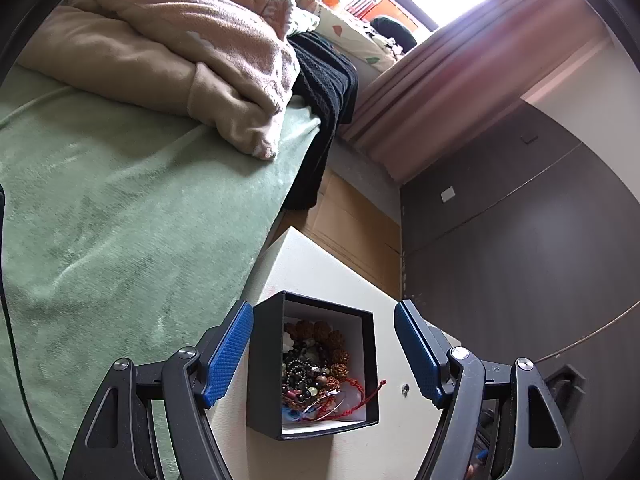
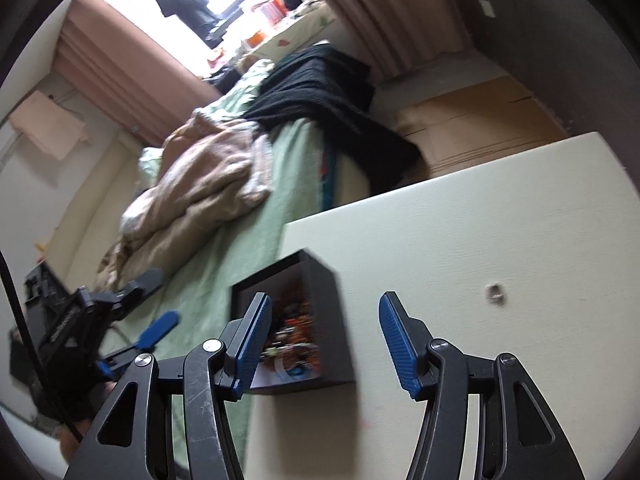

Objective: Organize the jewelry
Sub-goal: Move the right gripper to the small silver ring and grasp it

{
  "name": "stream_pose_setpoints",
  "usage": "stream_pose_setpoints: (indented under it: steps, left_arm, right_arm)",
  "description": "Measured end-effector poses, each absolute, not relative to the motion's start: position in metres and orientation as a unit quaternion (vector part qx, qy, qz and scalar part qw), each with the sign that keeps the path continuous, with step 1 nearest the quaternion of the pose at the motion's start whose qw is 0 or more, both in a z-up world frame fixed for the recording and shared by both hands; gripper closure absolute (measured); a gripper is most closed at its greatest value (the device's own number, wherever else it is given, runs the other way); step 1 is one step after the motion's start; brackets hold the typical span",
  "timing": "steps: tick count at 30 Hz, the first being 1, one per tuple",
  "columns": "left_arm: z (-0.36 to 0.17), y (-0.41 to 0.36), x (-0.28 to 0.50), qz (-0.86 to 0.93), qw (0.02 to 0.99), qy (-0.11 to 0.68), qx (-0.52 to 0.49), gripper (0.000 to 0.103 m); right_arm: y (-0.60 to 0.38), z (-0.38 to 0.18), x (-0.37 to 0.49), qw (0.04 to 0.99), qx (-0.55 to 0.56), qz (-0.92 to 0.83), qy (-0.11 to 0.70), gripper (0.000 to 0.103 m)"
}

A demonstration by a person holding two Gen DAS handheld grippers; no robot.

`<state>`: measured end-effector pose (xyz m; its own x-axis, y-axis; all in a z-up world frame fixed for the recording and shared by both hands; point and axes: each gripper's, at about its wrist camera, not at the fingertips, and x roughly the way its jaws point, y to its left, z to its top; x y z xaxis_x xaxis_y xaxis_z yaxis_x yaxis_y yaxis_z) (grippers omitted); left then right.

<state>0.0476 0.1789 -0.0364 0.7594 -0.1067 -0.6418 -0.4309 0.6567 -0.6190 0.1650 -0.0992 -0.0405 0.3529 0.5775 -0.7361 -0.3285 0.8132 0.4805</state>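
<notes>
Jewelry (image 1: 316, 368) fills the box (image 1: 264, 360) between the left tool's (image 1: 323, 354) spread, empty fingers; right tool (image 2: 320, 340) gapes empty too.

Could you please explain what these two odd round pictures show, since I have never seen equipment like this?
Each picture comes from a fisheye camera mounted on a hand-held gripper, looking along its two blue-padded fingers. A person carries one in each hand; there is no robot arm. The left gripper is open, its fingers either side of a black box of tangled jewelry, and it holds nothing. The right gripper is also open and empty. The box stands on a white table beside a bed with a green cover. A small ring lies on the table.
</notes>
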Motion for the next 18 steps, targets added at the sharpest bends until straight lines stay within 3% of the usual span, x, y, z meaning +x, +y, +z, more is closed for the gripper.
stream_pose_setpoints:
  steps: [9,18]
  left_arm:
    - [-0.042,0.179,0.06,0.099,0.843,0.348,-0.397,0.029]
    - [-0.048,0.174,0.066,0.1,0.841,0.376,-0.377,0.029]
  right_arm:
    - [-0.133,-0.073,0.201,0.832,0.078,0.15,0.528,0.048]
    - [-0.116,-0.099,0.209,0.837,0.001,0.106,0.536,0.072]
